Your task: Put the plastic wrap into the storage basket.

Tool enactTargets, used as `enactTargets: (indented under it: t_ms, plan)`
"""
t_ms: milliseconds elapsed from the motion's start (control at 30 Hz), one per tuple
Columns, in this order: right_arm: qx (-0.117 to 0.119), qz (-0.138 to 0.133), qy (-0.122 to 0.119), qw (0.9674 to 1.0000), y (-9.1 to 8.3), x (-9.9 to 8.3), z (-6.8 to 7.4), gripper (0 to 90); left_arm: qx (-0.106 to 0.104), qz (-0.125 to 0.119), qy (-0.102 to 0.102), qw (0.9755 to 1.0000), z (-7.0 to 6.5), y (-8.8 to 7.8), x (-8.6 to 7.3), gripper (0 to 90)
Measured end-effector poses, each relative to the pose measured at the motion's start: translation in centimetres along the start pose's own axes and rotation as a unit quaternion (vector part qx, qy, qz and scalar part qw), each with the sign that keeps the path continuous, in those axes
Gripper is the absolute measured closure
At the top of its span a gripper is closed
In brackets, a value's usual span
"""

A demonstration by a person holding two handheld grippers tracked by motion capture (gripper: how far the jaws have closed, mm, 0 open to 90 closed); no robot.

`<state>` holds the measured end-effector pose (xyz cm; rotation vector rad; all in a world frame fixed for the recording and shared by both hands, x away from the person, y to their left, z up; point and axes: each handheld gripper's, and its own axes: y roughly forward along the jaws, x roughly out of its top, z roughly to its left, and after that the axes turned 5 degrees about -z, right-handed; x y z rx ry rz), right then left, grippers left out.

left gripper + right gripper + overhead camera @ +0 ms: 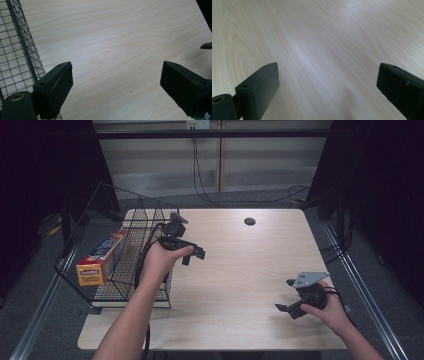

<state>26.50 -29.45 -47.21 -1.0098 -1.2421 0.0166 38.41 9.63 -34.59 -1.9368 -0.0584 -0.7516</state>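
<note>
A long cardboard box (100, 258) lies in the wire-mesh basket (145, 270), pointing away; both hand-held grippers, left (194, 256) and right (284, 295), gape empty over the pale woodgrain tabletop (240, 265).

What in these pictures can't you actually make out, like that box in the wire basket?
- Box in the wire basket, high view: "PLASTIC" reads on its end, but the smaller print is too tiny, and the mesh crosses it.
- Dark round spot on the table, high view: too small to tell hole from cap.
- Left gripper, high view: the hand covers its body.
- Right gripper, right gripper view: jaws cut off by the bottom edge.
</note>
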Motion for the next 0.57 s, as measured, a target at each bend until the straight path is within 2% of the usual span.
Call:
enactTargets:
  t_ms: [33,67,167,367,567]
  plan:
    - [0.000,0.000,0.000,1.0000,0.0,0.0,0.0,4.2,-0.006,0.003,0.007,1.0000,-0.3,0.3,-0.3,11.1]
    - [0.000,0.000,0.000,1.0000,0.0,0.0,0.0,4.2,-0.006,0.003,0.007,1.0000,-0.3,0.3,-0.3,10.9]
    - [-0.001,0.001,0.000,1.0000,0.0,0.0,0.0,4.2,-0.008,0.008,0.026,0.9996,-0.9,0.9,-0.9,10.8]
    - [-0.003,0.002,0.000,1.0000,0.1,-0.1,0.0,4.2,-0.021,0.011,0.035,0.9991,-1.5,2.1,-1.7,10.3]
    - [-0.002,-0.002,0.001,1.0000,0.1,-0.2,-0.1,3.9,-0.038,-0.006,0.048,0.9981,-1.6,2.8,-2.3,8.0]
